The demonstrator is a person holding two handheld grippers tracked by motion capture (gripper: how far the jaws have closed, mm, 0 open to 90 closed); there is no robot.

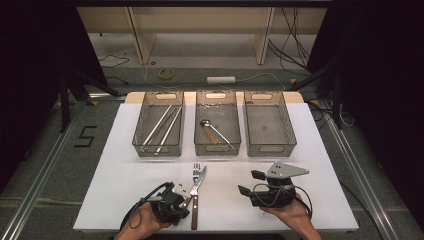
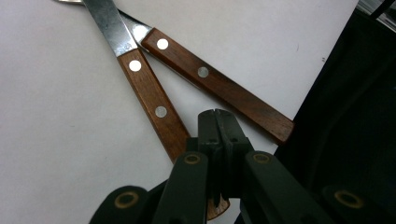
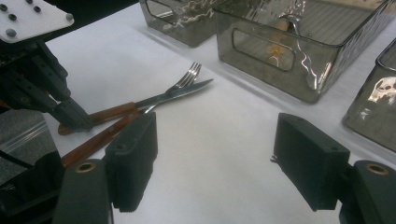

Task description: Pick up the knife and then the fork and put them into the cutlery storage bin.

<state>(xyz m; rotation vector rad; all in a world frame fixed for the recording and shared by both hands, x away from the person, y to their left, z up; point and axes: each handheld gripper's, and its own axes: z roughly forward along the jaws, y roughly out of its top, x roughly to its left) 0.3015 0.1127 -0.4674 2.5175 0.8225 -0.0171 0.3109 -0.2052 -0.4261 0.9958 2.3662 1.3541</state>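
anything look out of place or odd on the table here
The knife and fork lie crossed on the white table, outside the bins, while other utensils sit sorted in bins. The left gripper is shut on the knife's wooden handle end. Nothing looks spilled or damaged.

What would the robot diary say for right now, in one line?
left tool: shut on knife handle | right tool: open, holding nothing | fork crossed under knife | on white table

Overhead light falls bright and even on the white table point(image 1: 125, 190), surroundings black; glare ripples on the bins point(image 3: 280, 51); near jaws blur softly.
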